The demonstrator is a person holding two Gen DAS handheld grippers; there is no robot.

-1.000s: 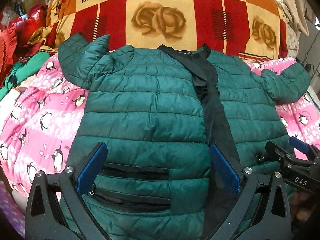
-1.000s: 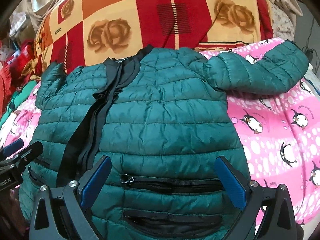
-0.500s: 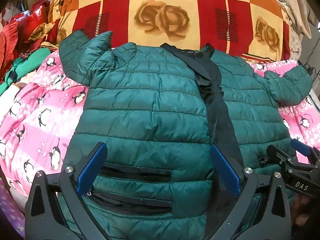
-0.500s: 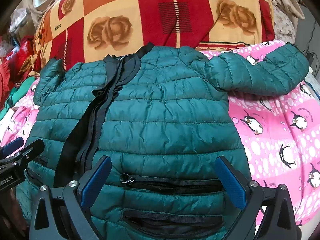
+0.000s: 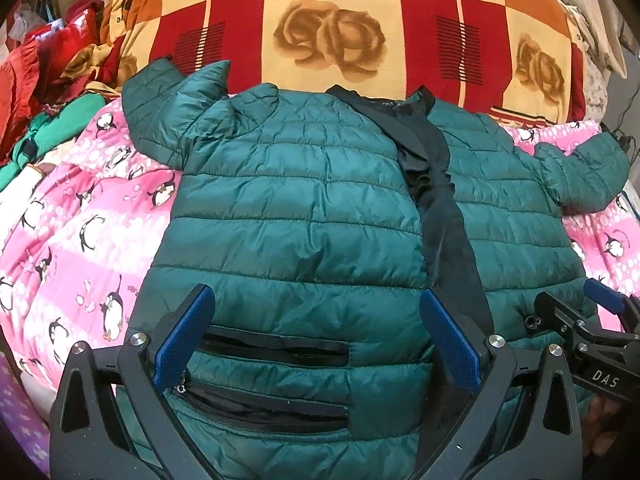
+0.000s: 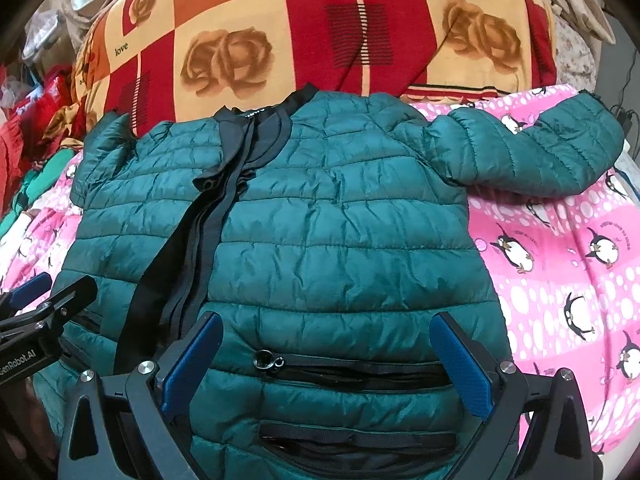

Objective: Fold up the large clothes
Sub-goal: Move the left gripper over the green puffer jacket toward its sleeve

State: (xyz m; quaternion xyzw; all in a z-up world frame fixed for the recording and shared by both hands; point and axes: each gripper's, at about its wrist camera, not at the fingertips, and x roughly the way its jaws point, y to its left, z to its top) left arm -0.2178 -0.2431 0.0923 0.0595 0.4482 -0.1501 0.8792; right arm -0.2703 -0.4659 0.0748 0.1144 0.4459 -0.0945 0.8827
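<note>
A dark green quilted jacket (image 5: 296,216) lies front up on a pink penguin blanket (image 5: 80,216), black zipper strip down its middle, both sleeves spread outward. It also shows in the right wrist view (image 6: 344,240). My left gripper (image 5: 316,340) is open, hovering over the jacket's left lower half with its pockets. My right gripper (image 6: 326,360) is open over the right lower half. The right gripper shows at the right edge of the left wrist view (image 5: 592,332). The left gripper shows at the left edge of the right wrist view (image 6: 44,304).
A large red, orange and cream rose-print cushion (image 5: 332,28) stands behind the jacket's collar. A heap of red and green clothes (image 5: 36,92) lies at the far left. Pink blanket (image 6: 560,264) extends to the right of the jacket.
Both grippers have shifted slightly, so the jacket sits a bit lower in view. The jacket itself has not moved and both grippers stay open.
</note>
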